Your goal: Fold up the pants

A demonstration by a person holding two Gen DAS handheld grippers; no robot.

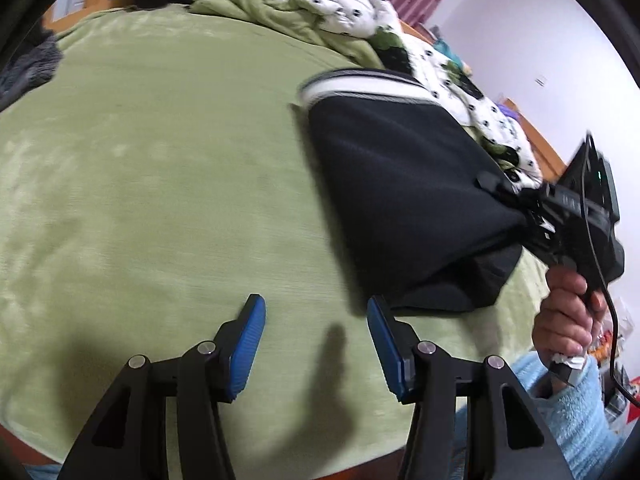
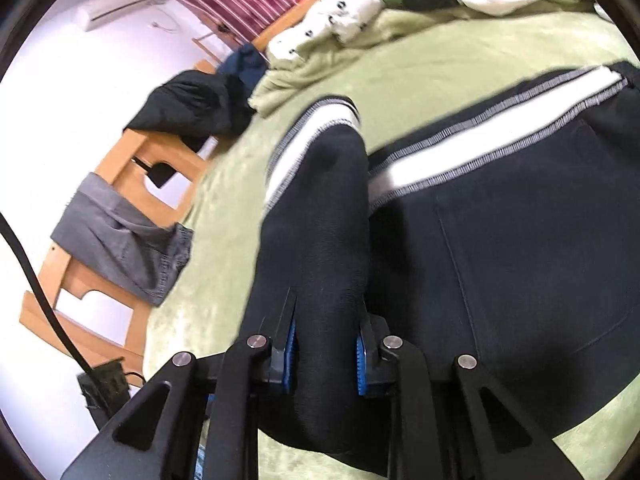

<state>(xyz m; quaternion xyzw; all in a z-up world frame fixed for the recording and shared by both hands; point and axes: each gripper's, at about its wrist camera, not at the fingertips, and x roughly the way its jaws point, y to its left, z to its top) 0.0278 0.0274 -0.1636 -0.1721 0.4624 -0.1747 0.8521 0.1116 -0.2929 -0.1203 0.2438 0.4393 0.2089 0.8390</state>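
One fold looks underway, not finished: the right claw (image 2: 325, 354) is clamped on a bunched end of the black pants (image 2: 500, 240), lifting it above the bed (image 1: 160, 160) (green blanket); the left claw (image 1: 316, 344) gapes, holding nothing.

Lying bare: green blanket (image 1: 160, 168) left of the black pants (image 1: 400, 200), giving open passage there. Blocking the far side of the pants: crumpled spotted quilt (image 1: 340, 12). Crowding the pants' right edge: right gripper (image 1: 528, 216), clamping a raised fold. Hanging over the wooden bed frame (image 2: 132, 168) beyond: grey garment (image 2: 124, 240).
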